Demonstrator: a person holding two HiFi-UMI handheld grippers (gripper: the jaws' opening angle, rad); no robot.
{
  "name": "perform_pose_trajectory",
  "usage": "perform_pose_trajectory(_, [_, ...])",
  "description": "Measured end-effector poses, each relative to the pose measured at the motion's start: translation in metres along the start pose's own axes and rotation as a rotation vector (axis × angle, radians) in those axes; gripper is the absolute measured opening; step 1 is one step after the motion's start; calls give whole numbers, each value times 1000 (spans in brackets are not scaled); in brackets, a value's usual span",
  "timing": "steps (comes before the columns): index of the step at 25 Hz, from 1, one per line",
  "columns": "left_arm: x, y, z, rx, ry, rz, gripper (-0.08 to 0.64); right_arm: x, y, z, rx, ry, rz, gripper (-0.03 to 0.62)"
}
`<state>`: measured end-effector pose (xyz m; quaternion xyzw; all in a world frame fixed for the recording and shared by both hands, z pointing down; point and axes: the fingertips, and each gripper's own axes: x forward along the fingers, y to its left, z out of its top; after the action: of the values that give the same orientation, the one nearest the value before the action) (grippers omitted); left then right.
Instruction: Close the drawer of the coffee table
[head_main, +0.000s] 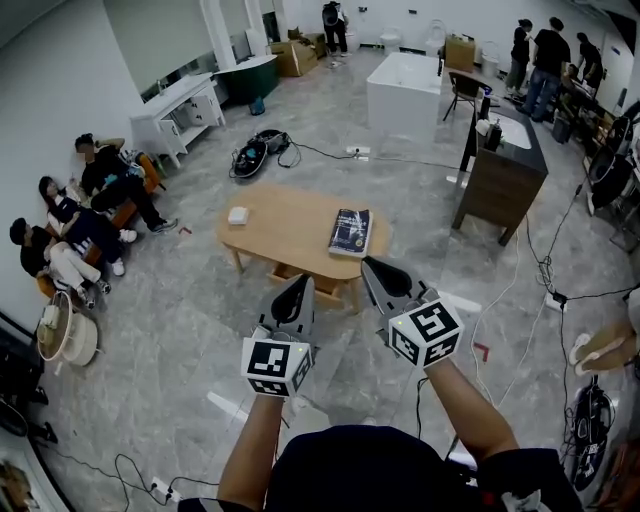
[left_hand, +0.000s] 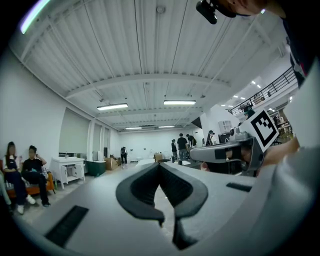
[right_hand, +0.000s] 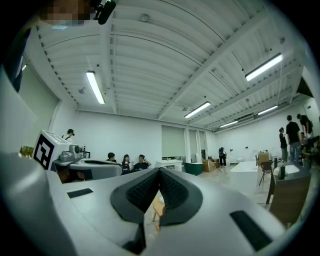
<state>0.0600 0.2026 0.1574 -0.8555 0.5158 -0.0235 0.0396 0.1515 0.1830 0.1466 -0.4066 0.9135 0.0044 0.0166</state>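
People (head_main: 75, 215) are sitting far left. Left gripper (head_main: 303, 282) and right gripper (head_main: 367, 263), both pinched together on nothing, are hovering at the coffee table (head_main: 285, 222), partly covering its protruding drawer (head_main: 332, 285). Book (head_main: 351, 231) is lying on top, dark cabinet (head_main: 500, 180) standing right.

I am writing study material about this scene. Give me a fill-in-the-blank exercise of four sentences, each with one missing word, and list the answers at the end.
1. The coffee table carries a small box and a dark ____.
2. The drawer under the table top is ____.
3. The left hand-held gripper and the right hand-held gripper both have their jaws ____, with nothing between them.
4. The box is ____ in colour.

Missing words: book; open; shut; white.
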Motion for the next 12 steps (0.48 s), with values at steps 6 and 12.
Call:
perform_pose_trajectory(6, [4, 0, -2, -5, 6, 8, -2, -1, -5, -2, 7, 0, 1, 11])
perform_pose_trajectory(12, [11, 1, -6, -5, 11, 2, -2, 3, -13, -5, 14, 1, -5, 11])
